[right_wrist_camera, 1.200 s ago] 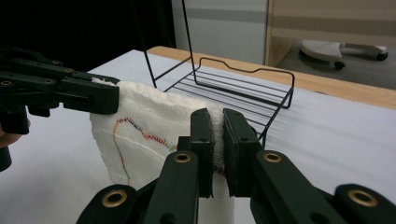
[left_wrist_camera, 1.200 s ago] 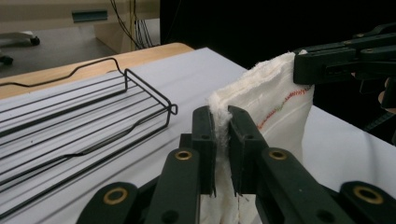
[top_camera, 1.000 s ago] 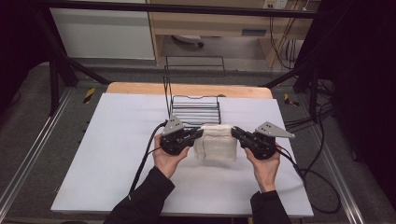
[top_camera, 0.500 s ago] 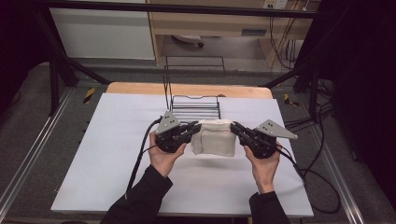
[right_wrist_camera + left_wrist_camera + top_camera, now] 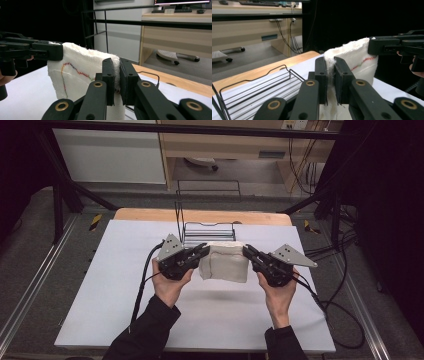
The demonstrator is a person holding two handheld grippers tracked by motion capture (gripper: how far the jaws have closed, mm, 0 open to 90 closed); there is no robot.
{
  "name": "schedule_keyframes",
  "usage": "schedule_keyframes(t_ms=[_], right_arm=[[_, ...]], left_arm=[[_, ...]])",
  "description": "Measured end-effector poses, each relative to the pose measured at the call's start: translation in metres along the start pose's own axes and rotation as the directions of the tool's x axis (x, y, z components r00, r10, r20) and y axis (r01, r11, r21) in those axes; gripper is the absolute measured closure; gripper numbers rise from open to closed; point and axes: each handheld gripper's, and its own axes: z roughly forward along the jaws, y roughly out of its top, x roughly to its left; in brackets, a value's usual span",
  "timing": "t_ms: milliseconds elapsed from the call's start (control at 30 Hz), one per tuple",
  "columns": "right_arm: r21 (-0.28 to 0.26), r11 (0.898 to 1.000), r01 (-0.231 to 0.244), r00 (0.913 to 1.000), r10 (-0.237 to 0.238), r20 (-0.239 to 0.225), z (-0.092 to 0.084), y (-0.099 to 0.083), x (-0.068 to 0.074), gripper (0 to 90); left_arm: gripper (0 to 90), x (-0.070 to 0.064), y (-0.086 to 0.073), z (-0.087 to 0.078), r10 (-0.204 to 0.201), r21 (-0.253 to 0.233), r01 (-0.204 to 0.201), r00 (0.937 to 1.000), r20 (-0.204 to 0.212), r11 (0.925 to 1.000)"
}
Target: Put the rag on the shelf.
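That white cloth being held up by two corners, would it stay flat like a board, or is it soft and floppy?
Probably floppy: the white cloth sags and hangs in folds between the left gripper and the right gripper. It seems light, since thin pinches at its top edge carry it. Its fuzzy weave looks grippy rather than slippery, so it likely won't slide out.

left gripper: 2 black jaws clamped on the top edge of white cloth | cloth: hangs, coloured stitch line on its face | right gripper: grips cloth's far corner | wire rack: left, on white table
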Motion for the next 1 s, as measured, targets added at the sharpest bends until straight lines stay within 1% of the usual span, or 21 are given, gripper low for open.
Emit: schedule_keyframes(t_ms=[200, 400, 600, 633, 667, 1000], right_arm=[[-0.031, 0.999, 0.007, 1.0, -0.007, 0.002, 0.002, 0.008, 0.004, 83.7], [-0.045, 0.999, 0.02, 0.9998, -0.02, 0.004, 0.003, 0.015, 0.007, 83.8], [-0.077, 0.997, 0.027, 0.9996, -0.026, 0.006, 0.007, 0.025, 0.012, 83.8], [-0.077, 0.997, 0.027, 0.9996, -0.026, 0.006, 0.007, 0.025, 0.012, 83.8], [-0.083, 0.996, 0.037, 0.9993, -0.036, 0.01, 0.008, 0.027, 0.013, 83.8], [-0.113, 0.993, 0.045, 0.999, -0.044, 0.008, 0.012, 0.039, 0.017, 83.8]], left_arm=[[82.1, 0.001, 0.008, -0.005, 0.009, -0.025, -0.009, 1.0, -0.004, 0.9996], [82.2, 0.003, 0.015, -0.009, 0.011, -0.042, -0.011, 0.9999, -0.012, 0.9991], [82.2, 0.006, 0.022, -0.013, 0.017, -0.063, -0.018, 0.9996, -0.021, 0.9978], [82.2, 0.006, 0.023, -0.014, 0.014, -0.07, -0.015, 0.9997, -0.022, 0.9974], [82.2, 0.007, 0.024, -0.014, 0.016, -0.072, -0.017, 0.9996, -0.023, 0.9972], [82.2, 0.012, 0.037, -0.02, 0.022, -0.106, -0.026, 0.9991, -0.035, 0.9941]])
